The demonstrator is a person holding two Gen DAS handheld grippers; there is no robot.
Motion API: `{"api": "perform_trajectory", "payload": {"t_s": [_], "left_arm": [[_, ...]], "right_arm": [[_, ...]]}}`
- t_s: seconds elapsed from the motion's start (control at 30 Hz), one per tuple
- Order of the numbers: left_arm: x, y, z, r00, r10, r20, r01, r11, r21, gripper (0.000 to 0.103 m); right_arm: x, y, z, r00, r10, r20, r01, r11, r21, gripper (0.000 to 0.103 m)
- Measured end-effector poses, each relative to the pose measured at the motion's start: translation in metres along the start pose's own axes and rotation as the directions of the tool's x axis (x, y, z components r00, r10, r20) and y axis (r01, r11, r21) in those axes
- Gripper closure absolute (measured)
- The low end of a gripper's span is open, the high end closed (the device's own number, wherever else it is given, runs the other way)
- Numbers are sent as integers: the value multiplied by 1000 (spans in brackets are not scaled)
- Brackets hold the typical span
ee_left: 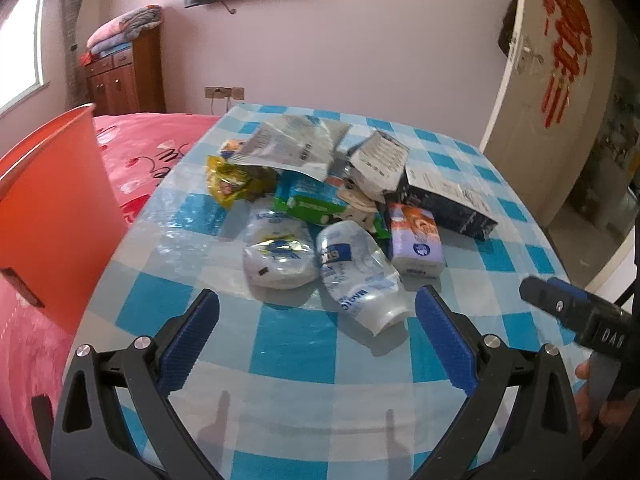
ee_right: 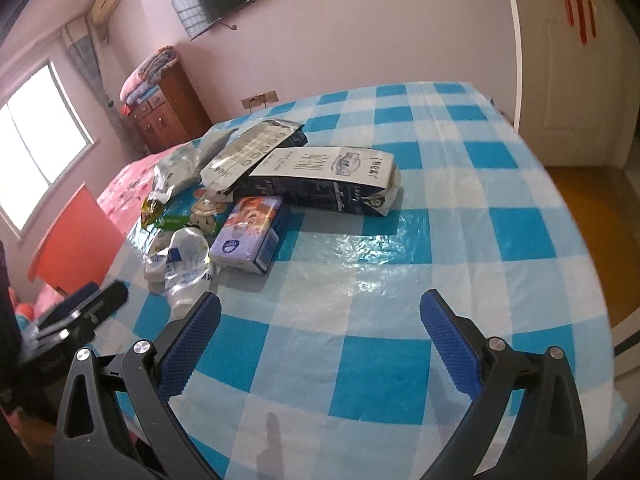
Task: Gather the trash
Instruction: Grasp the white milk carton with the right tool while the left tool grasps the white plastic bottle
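A pile of trash sits on the blue-and-white checked tablecloth (ee_left: 304,360): two crushed clear plastic bottles (ee_left: 360,276), one purple carton (ee_left: 416,240), one dark milk carton (ee_right: 324,188), two silver foil bags (ee_left: 292,148). One orange plastic bin (ee_left: 52,208) stands left, beside the table. Left gripper (ee_left: 318,340) and right gripper (ee_right: 320,344) both hover spread wide, empty.

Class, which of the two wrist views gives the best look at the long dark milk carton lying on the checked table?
The right wrist view: the dark milk carton lies unobstructed, its whole printed side showing. In the left wrist view the carton sits behind the purple pack, foreshortened and partly covered.
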State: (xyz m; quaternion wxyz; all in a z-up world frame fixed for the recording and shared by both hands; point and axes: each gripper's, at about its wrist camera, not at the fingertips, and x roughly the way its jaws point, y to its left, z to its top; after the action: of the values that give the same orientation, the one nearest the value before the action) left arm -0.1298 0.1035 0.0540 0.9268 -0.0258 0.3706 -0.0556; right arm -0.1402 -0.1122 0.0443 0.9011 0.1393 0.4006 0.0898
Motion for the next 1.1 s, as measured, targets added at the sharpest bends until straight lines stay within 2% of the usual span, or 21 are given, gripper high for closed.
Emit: {"api": "perform_trajectory", "payload": {"t_s": [0.33, 0.67, 0.73, 0.77, 0.8, 1.1], "left_arm": [[23, -14, 2, 999, -10, -35, 10, 1000, 19, 5], [46, -21, 7, 996, -4, -92, 4, 1000, -2, 12], [50, -22, 8, 995, 1, -101, -1, 1000, -1, 12], [52, -23, 7, 994, 4, -106, -4, 1000, 2, 12], [54, -25, 8, 994, 8, -110, -7, 1000, 4, 12], [70, -32, 5, 987, 52, -149, -47, 998, 39, 14]], "right_arm": [[12, -21, 17, 1000, 29, -8, -28, 999, 45, 4], [25, -33, 60, 999, 35, 18, -35, 999, 14, 6], [31, -36, 70, 999, 35, 12, -36, 999, 14, 12], [34, -38, 74, 999, 37, 7, -37, 999, 16, 23], [39, -41, 78, 999, 35, -2, -35, 999, 18, 26], [72, -57, 95, 996, 62, -64, -58, 997, 55, 26]]}}
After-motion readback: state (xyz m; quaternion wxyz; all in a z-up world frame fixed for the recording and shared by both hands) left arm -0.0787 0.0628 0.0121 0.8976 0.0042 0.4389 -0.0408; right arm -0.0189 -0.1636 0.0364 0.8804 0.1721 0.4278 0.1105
